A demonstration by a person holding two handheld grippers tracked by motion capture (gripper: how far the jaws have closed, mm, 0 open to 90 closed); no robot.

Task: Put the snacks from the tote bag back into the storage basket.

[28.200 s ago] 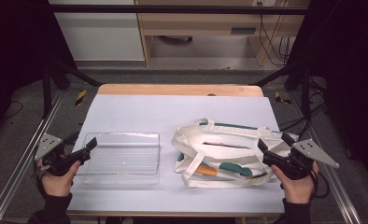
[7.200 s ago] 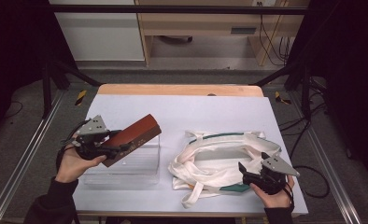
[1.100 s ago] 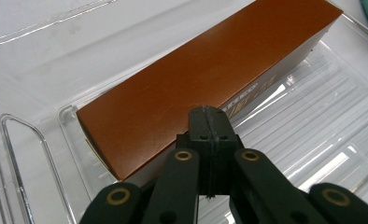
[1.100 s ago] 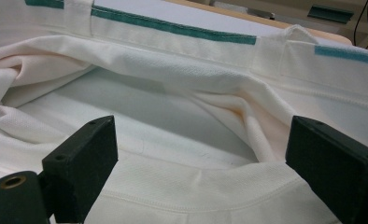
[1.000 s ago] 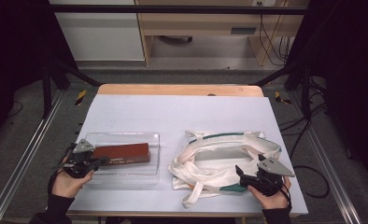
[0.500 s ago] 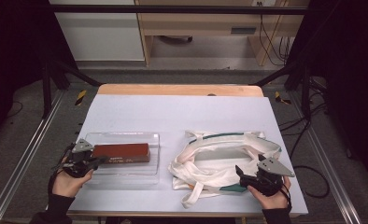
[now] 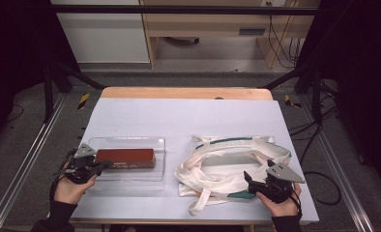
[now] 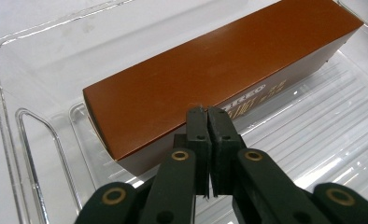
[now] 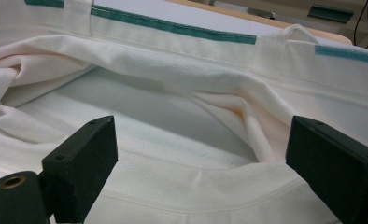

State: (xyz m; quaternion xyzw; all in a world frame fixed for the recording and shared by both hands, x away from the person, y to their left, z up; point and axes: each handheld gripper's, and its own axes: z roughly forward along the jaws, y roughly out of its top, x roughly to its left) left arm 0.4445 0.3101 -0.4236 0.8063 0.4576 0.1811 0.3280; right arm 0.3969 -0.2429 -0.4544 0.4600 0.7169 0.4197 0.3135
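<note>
While fingers (image 8: 209, 122) meet, brown box (image 8: 219, 70) lies beyond.

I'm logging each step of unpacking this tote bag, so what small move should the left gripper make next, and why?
Probably draw the left gripper back out of the clear tray. The brown box lies flat inside the tray, and the jaws are shut with nothing between them, just at the box's near side. The right gripper stands open at the white tote bag, where more items lie.
</note>
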